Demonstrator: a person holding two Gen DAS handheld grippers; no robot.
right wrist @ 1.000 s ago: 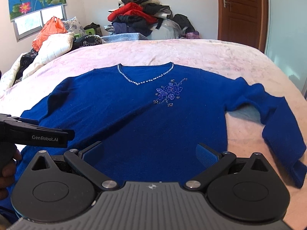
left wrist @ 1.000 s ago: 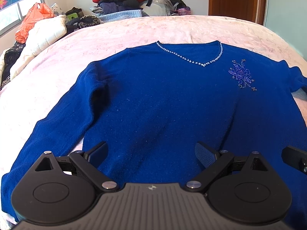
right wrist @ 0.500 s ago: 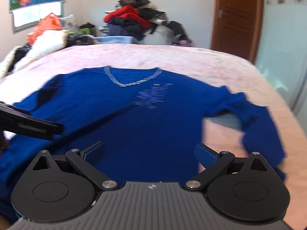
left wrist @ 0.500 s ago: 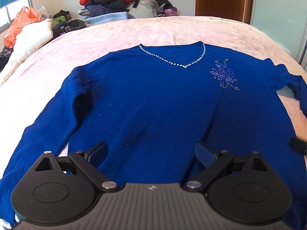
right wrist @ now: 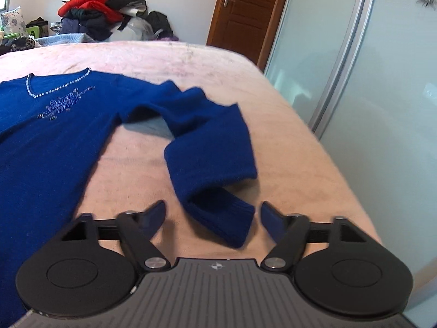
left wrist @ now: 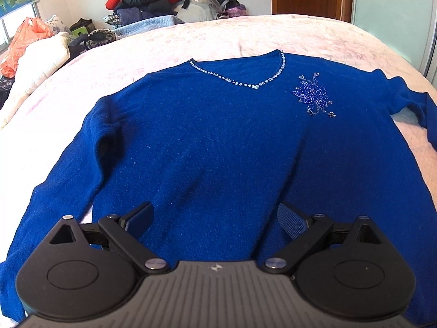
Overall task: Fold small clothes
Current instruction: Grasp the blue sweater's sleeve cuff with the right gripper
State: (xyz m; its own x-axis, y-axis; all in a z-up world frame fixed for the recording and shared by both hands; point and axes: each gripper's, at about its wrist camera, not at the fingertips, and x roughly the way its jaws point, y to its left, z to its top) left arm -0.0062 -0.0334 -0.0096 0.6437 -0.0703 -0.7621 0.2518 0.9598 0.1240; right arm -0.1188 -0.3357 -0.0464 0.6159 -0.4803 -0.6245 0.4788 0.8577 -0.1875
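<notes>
Blue sweater [left wrist: 218,150] flat on pink bed [left wrist: 191,38], both claws empty.
L gripper [left wrist: 215,218] wide open over sweater hem; R gripper [right wrist: 213,216] wide open, sweater's cuff [right wrist: 226,224] between fingers, untouched.

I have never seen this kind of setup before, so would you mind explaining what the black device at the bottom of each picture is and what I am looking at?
Each black device is a hand-held two-finger tool; a person carries one in each hand, and a wide-angle camera on each looks forward along its fingers. One picture comes from the left tool, the other from the right tool. Both tools are open and hold nothing.

On the pink bed a blue sweater lies spread out, front up, with a sparkly neckline and a beaded flower. The left tool hovers over the sweater's lower body. The right tool points at the cuff of one sleeve, which lies bent on the bed, between its open fingers. A heap of clothes sits behind the bed.
</notes>
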